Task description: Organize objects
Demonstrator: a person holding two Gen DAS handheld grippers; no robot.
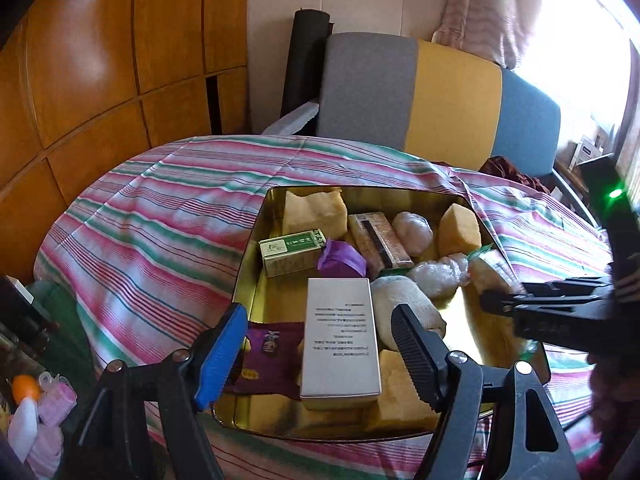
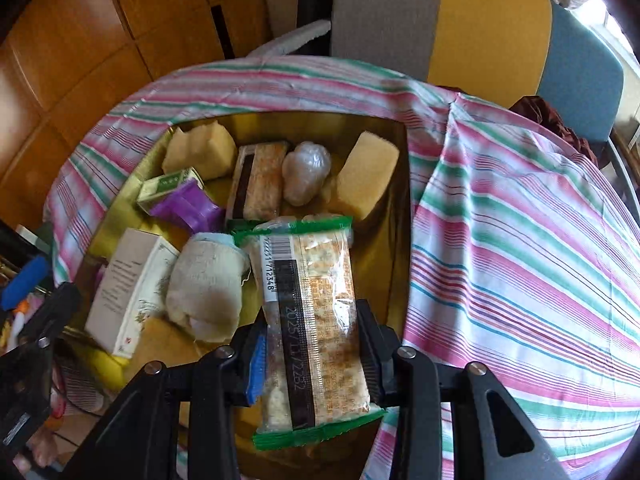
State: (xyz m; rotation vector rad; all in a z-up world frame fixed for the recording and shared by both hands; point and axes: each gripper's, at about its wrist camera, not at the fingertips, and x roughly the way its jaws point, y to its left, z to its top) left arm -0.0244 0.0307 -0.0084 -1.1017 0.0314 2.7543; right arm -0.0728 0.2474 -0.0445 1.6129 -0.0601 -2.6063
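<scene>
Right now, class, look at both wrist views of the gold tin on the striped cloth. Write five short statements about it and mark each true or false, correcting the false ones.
1. The right gripper grips a green-edged cracker packet. True.
2. The left gripper is clamped on the white box. False: its jaws stand open, holding nothing.
3. The gold tin rests on a striped cloth. True.
4. The tin holds only crackers. False: it also holds yellow sponges, a green box and more.
5. A purple wrapper lies beside the green box. True.

Daylight from blown-out window (image 1: 580, 40), fisheye edges curved, slight blur.
</scene>
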